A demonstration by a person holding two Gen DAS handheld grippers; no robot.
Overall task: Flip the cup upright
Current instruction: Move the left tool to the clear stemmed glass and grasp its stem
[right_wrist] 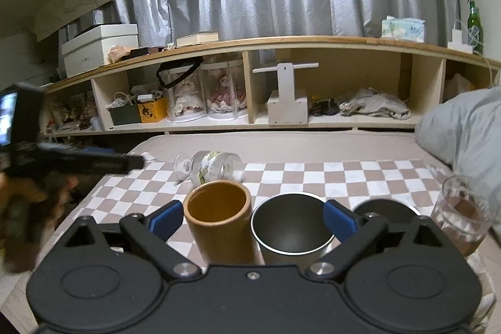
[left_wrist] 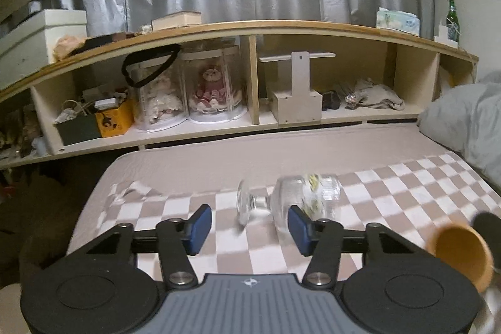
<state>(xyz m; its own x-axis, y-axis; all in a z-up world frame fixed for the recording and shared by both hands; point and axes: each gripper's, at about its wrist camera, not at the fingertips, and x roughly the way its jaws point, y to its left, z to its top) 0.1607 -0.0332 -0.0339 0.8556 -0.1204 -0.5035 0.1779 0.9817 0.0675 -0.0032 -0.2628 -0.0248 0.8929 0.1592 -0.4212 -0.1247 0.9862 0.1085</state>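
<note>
We find the glass cup (left_wrist: 289, 197) lying on its side on the checked cloth (left_wrist: 407, 187) spread over the bed (left_wrist: 250, 152), toward the cloth's far edge. Its round foot (left_wrist: 242, 204) points to the bed's left edge and its mouth to the right; a printed pattern shows on its bowl.

Our left gripper (left_wrist: 249, 229) hovers just short of the cup with its blue fingers (left_wrist: 200, 227) spread wide and nothing between them. In the left view the right finger overlaps the cup's bowl; we cannot tell whether it touches.

Our right gripper (right_wrist: 253, 216) has its fingers (right_wrist: 167, 216) released as well. Between them stand two upright vessels, a yellow cup (right_wrist: 219, 221) on the left and a steel cup (right_wrist: 292, 232) on the right, side by side; neither is gripped. In the right view the glass cup (right_wrist: 209, 166) lies beyond the yellow one, nearer the cloth's far edge.

A tumbler (right_wrist: 460, 213) with brown liquid stands upright near the bed's right edge, below a grey pillow (right_wrist: 463, 124). A shelf (right_wrist: 281, 43) holding boxes and dolls runs behind the bed's far edge.
</note>
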